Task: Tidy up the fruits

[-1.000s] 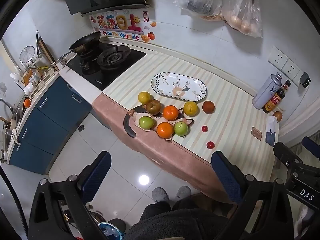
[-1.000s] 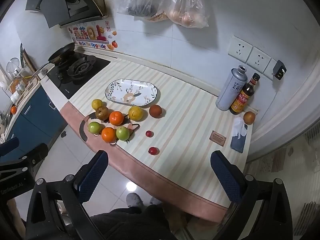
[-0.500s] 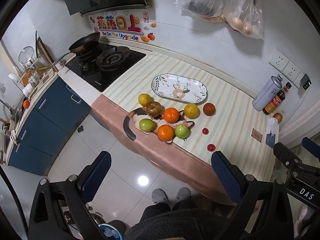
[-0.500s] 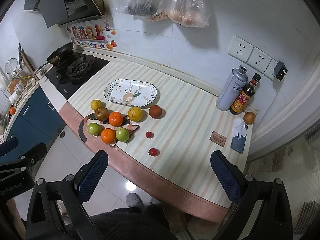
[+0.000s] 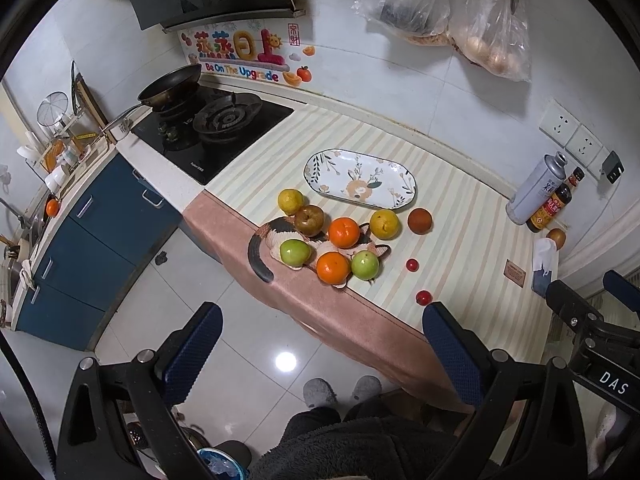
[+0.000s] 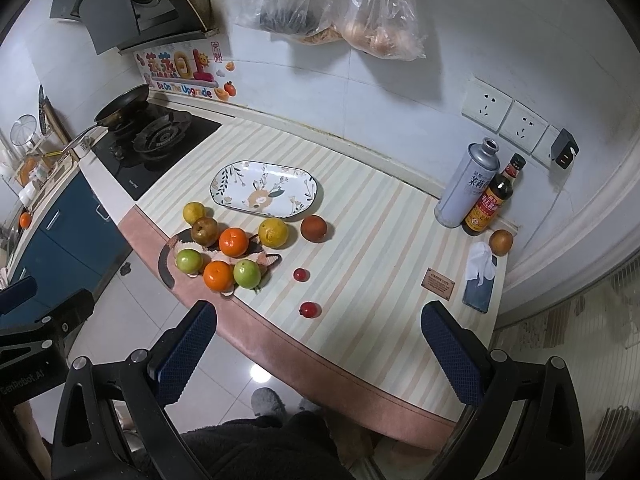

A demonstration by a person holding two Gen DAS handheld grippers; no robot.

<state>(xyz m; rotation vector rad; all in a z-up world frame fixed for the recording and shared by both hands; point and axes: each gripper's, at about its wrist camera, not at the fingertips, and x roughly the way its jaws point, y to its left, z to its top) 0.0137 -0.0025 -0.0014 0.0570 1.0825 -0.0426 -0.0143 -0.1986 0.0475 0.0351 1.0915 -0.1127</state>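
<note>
Both grippers are hanging well above and back from the counter, over the floor. The left gripper [image 5: 320,344] is standing with its jaws spread wide and nothing between them; the right gripper [image 6: 320,340] is showing the same, spread and empty. This height and spread are judged to be a survey stance before any fruit is being picked, since no fruit is sitting on the plate [image 6: 228,182] yet. The plate is lying bare toward the wall, just behind the fruit. The fruit is crowding the front edge of the counter [image 6: 380,220]: two oranges [image 6: 233,242], two green apples [image 6: 247,274] and a brown pear [image 6: 204,231] are resting on a cat-shaped mat [image 5: 280,234], with two yellow fruits [image 6: 273,233] and a dark reddish fruit [image 6: 314,229] just beside it. Two small red fruits [image 6: 310,309] are lying apart, nearer the right gripper. Another brown fruit [image 6: 501,241] is sitting at the far corner beside a sauce bottle [image 6: 490,204] and a metal can [image 6: 466,184]. A phone [image 6: 478,292] and a tissue are lying near that corner. Nothing is blocking the way to the plate, though the packed fruits are touching and one may be rolling off the edge if nudged. The stove [image 5: 212,128] and pan [image 5: 172,86] are standing well clear.
</note>
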